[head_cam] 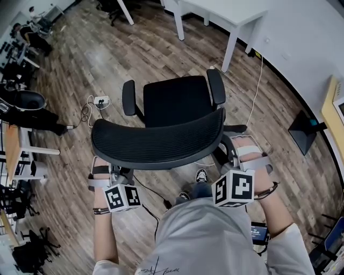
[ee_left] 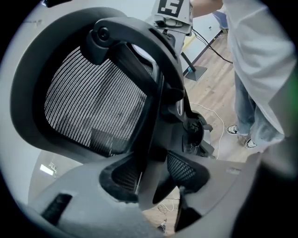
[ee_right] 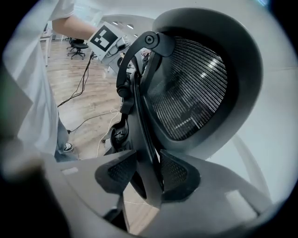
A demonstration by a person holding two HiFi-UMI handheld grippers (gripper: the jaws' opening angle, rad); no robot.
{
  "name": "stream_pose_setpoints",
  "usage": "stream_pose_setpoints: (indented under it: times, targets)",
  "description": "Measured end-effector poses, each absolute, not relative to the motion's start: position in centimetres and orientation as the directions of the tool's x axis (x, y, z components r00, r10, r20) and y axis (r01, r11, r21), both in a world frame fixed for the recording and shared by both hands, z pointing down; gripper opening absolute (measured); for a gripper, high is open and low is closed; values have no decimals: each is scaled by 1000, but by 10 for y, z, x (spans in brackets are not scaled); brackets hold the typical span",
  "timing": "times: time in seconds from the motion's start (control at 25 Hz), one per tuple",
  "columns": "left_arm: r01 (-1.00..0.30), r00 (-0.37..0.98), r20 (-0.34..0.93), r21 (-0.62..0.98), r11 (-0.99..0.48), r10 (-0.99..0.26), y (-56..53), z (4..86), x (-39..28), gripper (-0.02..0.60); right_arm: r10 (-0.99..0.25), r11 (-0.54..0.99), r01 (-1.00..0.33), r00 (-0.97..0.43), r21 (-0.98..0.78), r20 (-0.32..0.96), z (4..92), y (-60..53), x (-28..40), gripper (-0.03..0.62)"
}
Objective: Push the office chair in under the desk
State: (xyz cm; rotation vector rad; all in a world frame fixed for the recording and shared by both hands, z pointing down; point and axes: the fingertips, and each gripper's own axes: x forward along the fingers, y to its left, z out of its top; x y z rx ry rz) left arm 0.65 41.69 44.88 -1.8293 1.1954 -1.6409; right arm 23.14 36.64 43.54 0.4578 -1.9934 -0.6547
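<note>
- My left gripper (ee_left: 150, 185) has wide jaws, holding the left edge of the office chair (head_cam: 176, 102) back.
- My right gripper (ee_right: 147, 173) holds the right edge.
- The office chair stands mid-floor (head_cam: 107, 59), well apart from the desk (head_cam: 226, 13).

Right gripper (ee_right: 148, 174) clamped on the office chair (ee_right: 191, 88) backrest.
Both pads (ee_right: 116, 171) press the dark upright frame bar from either side. Black mesh panel fills the upper right; wooden floor (ee_right: 86, 109) shows at left.
</note>
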Motion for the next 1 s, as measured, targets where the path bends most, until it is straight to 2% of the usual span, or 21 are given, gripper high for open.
stream_pose_setpoints:
  times: [0.48, 1.0]
  targets:
    - [-359, -129, 572, -788, -499, -810, 379, 452, -18, 201, -534, 790, -28, -522, 612, 665, 435, 328, 209, 156]
    - [-370, -98, 550, -794, -483, -829, 326, 450, -69, 207, -534, 795, -41, -522, 605, 666, 433, 284, 157, 153]
